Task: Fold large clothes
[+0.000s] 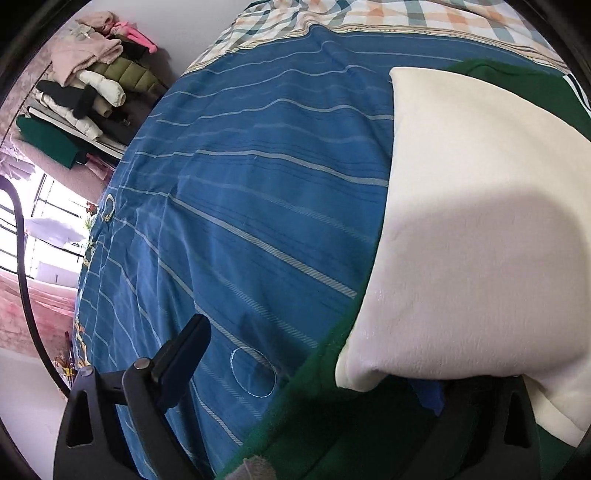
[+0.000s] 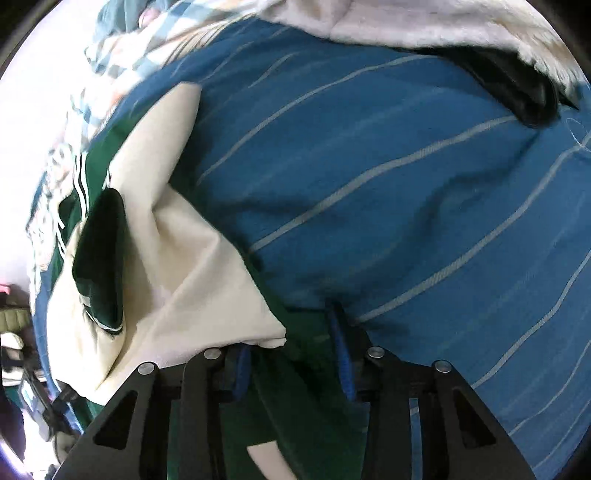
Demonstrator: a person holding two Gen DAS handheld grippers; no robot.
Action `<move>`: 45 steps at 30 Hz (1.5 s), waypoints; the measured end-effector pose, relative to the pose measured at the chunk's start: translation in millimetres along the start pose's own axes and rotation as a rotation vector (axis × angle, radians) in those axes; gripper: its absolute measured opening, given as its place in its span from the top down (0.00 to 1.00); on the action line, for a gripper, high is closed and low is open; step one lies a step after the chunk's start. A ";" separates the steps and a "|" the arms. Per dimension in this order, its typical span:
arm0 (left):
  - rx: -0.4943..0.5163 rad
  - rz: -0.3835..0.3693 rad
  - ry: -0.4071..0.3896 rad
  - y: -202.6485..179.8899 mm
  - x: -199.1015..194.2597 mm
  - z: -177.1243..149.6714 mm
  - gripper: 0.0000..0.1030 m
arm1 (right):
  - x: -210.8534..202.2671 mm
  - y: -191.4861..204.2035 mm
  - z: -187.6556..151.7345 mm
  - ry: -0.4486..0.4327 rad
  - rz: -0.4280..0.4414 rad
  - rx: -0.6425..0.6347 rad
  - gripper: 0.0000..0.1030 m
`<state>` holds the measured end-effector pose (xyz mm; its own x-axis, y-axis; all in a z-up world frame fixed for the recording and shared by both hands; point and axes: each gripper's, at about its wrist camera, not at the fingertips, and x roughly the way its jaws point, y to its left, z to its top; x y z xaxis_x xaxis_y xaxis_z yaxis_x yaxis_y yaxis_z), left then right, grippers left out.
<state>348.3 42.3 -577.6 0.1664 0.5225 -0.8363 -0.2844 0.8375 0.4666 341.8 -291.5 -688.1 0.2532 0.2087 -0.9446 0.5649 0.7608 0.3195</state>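
A large green and cream jacket lies on a blue striped bed cover. In the left wrist view its cream part fills the right side, with green cloth below. My left gripper has its jaws wide apart; the left finger stands free over the cover, the right finger is under the cream cloth. In the right wrist view the jacket lies at left with a green striped cuff. My right gripper has green cloth between its blue pads.
A pile of folded coats and clothes sits on a rack beyond the bed's left side. A plaid sheet covers the bed's far end. A pale fluffy garment with a dark lining lies at the top right of the right wrist view.
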 end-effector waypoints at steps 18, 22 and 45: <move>-0.003 -0.109 0.027 25.3 -43.5 -29.0 0.02 | -71.5 64.3 10.9 0.039 -0.044 -0.047 0.55; 0.031 -0.106 -0.005 23.9 -59.0 -45.1 0.02 | -57.7 104.0 35.3 0.047 0.202 -0.041 0.44; 0.304 -0.076 0.132 21.6 -45.8 -199.7 0.02 | 14.6 179.0 -224.7 0.507 -0.041 -0.132 0.38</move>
<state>145.9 4.4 -586.8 0.0470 0.4485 -0.8926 0.0220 0.8929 0.4498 270.2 -14.2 -661.5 -0.1977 0.4234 -0.8841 0.4542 0.8388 0.3002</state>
